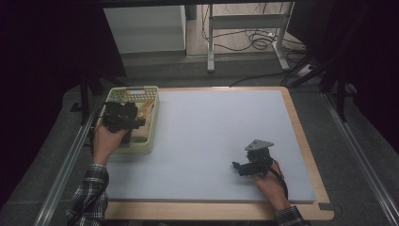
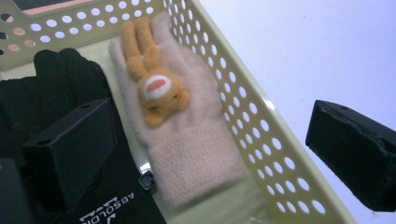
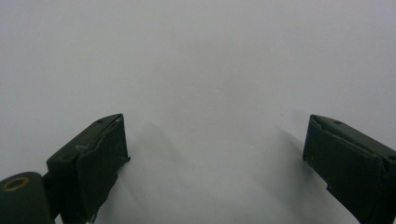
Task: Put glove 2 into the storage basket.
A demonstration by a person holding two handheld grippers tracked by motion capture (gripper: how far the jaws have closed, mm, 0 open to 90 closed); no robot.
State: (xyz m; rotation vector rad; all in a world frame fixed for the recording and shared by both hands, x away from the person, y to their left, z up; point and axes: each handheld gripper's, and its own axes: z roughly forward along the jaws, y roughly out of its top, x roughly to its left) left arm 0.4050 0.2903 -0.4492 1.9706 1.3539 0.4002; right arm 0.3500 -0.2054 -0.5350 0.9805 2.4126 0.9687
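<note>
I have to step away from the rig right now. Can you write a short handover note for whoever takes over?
Left gripper: open, over the pale green basket, jaws either side of the pink glove with the bunny; one jaw is above the black glove.
Right gripper: open, idle over the white mat, holding nothing.
Done: nothing out of the basket yet.
Left: probably close on a glove and lift it out.

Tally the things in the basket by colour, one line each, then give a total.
Pink glove with an orange bunny on it: 1
Black glove: 1
Total: 2, both lying in the pale green basket, under the open left gripper.
</note>
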